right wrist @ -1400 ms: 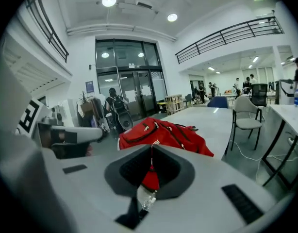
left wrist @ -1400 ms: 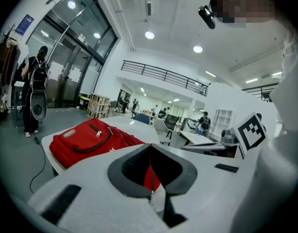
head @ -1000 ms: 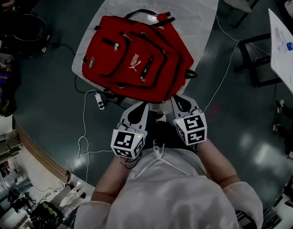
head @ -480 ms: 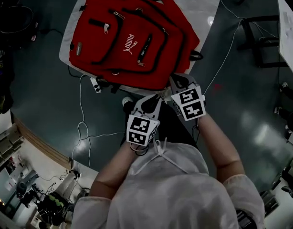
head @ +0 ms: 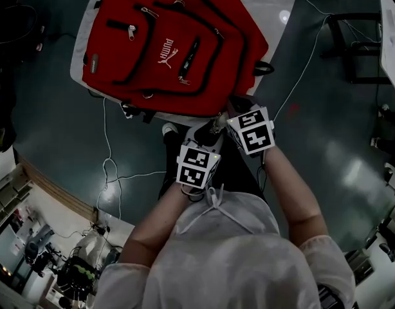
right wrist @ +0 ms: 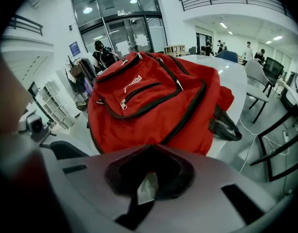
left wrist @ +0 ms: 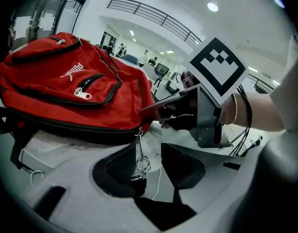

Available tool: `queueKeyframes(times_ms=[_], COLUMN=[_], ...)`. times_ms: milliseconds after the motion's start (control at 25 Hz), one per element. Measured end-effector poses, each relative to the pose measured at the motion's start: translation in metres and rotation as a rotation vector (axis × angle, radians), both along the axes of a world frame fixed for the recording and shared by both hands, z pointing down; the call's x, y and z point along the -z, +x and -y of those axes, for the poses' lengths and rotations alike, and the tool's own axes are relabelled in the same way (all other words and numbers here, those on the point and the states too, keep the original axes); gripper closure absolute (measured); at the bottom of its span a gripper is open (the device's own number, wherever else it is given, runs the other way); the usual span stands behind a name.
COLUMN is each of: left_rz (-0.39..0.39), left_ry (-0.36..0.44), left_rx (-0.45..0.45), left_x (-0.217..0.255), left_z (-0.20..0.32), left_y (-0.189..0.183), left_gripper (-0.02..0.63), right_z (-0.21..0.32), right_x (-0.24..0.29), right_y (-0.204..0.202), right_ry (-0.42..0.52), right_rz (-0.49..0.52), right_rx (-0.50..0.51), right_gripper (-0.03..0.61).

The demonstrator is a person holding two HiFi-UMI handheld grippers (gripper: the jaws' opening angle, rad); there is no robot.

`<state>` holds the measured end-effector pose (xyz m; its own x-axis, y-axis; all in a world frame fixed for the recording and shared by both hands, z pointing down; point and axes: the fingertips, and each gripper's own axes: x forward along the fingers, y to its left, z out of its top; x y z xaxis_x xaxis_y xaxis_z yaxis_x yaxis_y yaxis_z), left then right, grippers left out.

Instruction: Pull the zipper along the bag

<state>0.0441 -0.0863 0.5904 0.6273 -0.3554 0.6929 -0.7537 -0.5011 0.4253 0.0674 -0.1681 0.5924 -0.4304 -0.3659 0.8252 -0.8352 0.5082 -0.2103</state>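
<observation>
Found the red fabric backpack lying flat on the white table, its near corner pointing toward the person. Caught the left gripper with its jaws opening and the pads pressing on nothing. Saw the small metal zipper pull with its ring dangling loose in that gap, closer to the left-hand pad. Read the right gripper as closed together at the bag's near corner, apparently pinching the red fabric there, just to the right of the pull. Traced the black zipper track from the slider leftward along the bag's lower side, its long axis lying across the left gripper view and leading away from the right gripper. Judged the left gripper the nearer of the 2, with the pull already hanging straight down between its pads. Expected the coming move to need those pads shut on the hanging pull and then a draw leftward along the track while the right gripper anchored the corner.
</observation>
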Motion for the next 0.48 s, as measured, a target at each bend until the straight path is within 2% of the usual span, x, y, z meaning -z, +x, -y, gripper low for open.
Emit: queueKeyframes(times_ms=[240,280,360,480], left_rz=[0.030,0.036,0.045,0.030], left_ry=[-0.035,-0.038,-0.036,-0.046], left_rx=[0.045,0.063,0.106,0.123], left_x=[-0.013,-0.014,-0.015,-0.015], left_z=[0.009,0.011,0.014,0.015], left_y=[0.002,0.001,-0.002,-0.005], left_gripper=[0.463,0.479,0.563,0.586], right_z=[0.001,0.001,0.000,0.000], right_x=[-0.006,-0.006,-0.006,-0.003], right_y=[0.001,0.002,0.002,0.001], right_ry=[-0.021,-0.020,-0.016,-0.027], right_rz=[0.019,0.017,0.014,0.024], right_rx=[-0.016,-0.013,-0.002,-0.009], right_gripper=[0.552,0.552,0.552,0.552])
